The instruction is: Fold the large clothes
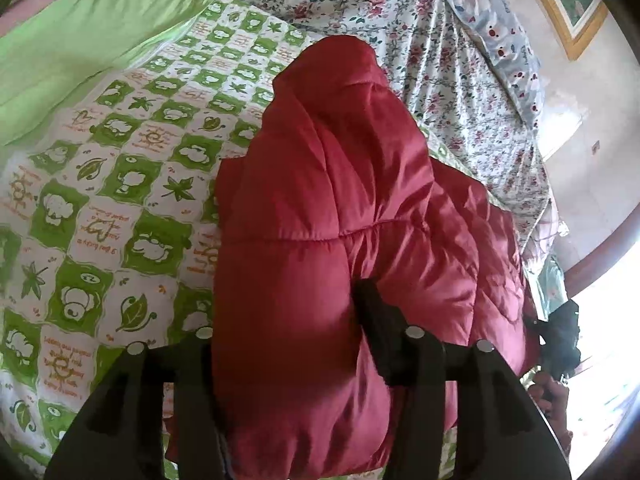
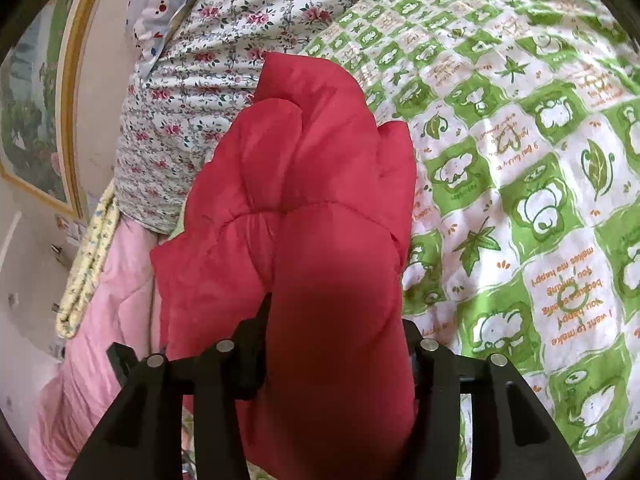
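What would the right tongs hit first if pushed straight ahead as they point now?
More of the red puffer jacket that the right tongs already pinch; it fills the line ahead. Beyond it lies the floral sheet, though depth is unclear.

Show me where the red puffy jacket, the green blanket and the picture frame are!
red puffy jacket [image 1: 320, 184], left wrist view, quilted middle.
green blanket [image 2: 520, 184], right wrist view, checked top.
picture frame [image 2: 70, 92], right wrist view, gold edge.
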Motion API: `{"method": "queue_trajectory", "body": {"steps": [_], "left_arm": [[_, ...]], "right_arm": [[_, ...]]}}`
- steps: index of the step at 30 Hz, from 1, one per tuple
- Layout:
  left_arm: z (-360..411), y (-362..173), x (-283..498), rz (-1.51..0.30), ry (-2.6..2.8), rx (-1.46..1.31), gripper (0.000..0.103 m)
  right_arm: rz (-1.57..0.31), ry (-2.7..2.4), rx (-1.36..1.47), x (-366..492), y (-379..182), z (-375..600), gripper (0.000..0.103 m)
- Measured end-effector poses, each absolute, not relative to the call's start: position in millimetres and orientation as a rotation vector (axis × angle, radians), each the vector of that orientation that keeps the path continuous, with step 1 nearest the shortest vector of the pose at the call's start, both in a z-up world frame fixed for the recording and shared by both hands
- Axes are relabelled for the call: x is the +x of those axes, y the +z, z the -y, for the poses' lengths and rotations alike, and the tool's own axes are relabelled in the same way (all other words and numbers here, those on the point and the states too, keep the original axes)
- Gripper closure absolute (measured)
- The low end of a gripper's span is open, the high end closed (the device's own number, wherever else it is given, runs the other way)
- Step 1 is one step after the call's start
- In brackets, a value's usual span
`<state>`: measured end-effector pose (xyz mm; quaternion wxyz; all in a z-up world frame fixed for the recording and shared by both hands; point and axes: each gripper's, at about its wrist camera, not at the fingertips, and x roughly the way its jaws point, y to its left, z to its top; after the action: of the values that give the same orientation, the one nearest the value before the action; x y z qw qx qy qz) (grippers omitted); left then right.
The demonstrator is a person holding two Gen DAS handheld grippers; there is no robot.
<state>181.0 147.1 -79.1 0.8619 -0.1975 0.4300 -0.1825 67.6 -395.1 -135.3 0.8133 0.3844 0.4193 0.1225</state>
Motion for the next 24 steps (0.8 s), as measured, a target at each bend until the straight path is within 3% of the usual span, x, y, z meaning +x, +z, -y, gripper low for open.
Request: {"method": "queue_trajectory", "body": {"steps": [5, 6, 8, 24], "left_arm": [[-139.6, -68.4, 171.5, -0.851, -0.244, -0.314, 0.025], [-139.1, -66.0, 169.4, -0.848, -0.232, -0.303, 0.025], [-140.6, -62.6, 166.8, -0.853, -0.2, -0.291, 0.019], [-143.7, -42.2, 137.2, -0.822, -0.15, -0.246, 0.019]], "right_arm": [[-0.904, 0.203, 0.775, 67.5, -133.9, 392.1, 0.032], [-0.906, 0.194, 0.773, 67.2, -133.6, 392.4, 0.029], [-0.905, 0.177, 0.763, 66.1, -132.0, 392.3, 0.027], [-0.791, 0.049, 0.62, 36.9, -83.6, 388.3, 0.027]]}}
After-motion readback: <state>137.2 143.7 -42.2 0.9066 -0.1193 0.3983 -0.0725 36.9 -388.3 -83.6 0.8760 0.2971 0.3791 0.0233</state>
